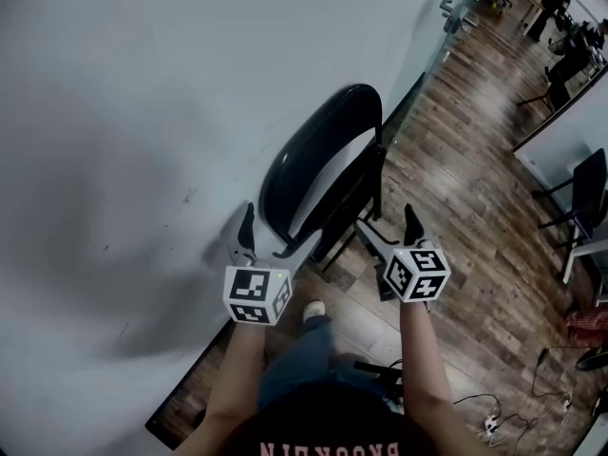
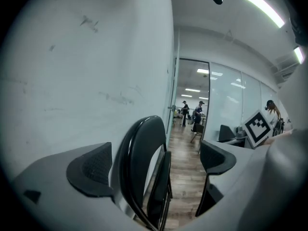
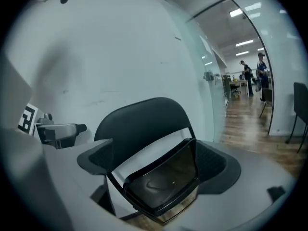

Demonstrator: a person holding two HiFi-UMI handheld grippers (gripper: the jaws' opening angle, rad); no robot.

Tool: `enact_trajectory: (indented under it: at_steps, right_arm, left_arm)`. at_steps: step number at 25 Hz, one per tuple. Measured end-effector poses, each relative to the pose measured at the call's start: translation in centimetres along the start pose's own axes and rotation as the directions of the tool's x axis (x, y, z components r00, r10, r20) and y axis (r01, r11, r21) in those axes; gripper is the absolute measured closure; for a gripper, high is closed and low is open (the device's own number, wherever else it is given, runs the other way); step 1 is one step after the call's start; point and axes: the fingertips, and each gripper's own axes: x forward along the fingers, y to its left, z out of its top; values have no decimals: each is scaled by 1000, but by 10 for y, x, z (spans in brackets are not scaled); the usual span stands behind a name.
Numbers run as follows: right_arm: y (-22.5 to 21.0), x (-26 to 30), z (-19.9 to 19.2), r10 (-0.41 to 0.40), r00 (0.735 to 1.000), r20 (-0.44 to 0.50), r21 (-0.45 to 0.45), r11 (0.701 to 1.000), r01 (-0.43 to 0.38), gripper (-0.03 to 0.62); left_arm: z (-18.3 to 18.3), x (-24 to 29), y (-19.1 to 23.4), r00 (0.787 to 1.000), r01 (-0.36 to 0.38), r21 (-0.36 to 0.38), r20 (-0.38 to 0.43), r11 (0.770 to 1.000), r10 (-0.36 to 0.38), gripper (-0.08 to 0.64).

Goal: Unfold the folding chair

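Between spread jaws, close to the wall: folding chair [image 1: 318,155], shut flat, ungripped.

Left hand-held gripper [image 1: 255,240]: jaws wide apart, empty, rim of backrest [image 2: 139,148] lined up between them, touch unconfirmed. Right hand-held gripper [image 1: 394,231]: jaws wide apart, empty, aimed at seat [image 3: 163,186] and backrest. Chair upright, leaning on white wall [image 1: 133,112], feet on plank floor [image 1: 475,207]. Judged hazards: shallow pinch slipping off the smooth curved backrest; feet skidding on the boards under a seat pull with the back unsteadied; top scraping sideways along the wall; jaw trapped between seat and frame during opening; toppling toward the shoe [image 1: 312,308] below.
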Motion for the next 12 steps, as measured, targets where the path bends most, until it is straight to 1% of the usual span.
enact_trajectory:
  at_steps: [4, 6, 8, 10, 12]
  right_arm:
    - [5, 42, -34, 60, 996, -71, 90, 995, -53, 82]
    - [6, 63, -52, 99, 990, -98, 148, 985, -84, 100]
    - [7, 82, -66, 139, 985, -104, 212, 971, -115, 120]
    - [5, 99, -78, 154, 982, -114, 258, 959, -120, 152]
    - [0, 113, -90, 144, 980, -136, 287, 953, -101, 184]
  left_arm:
    - [-17, 5, 1, 999, 31, -27, -35, 999, -32, -9]
    - [-25, 7, 1, 998, 42, -28, -49, 999, -43, -9]
    - [-29, 8, 3, 997, 44, -26, -58, 999, -45, -9]
    - [-30, 10, 8, 997, 41, -32, -62, 999, -43, -9]
    - [-31, 13, 11, 997, 37, -34, -64, 999, -39, -9]
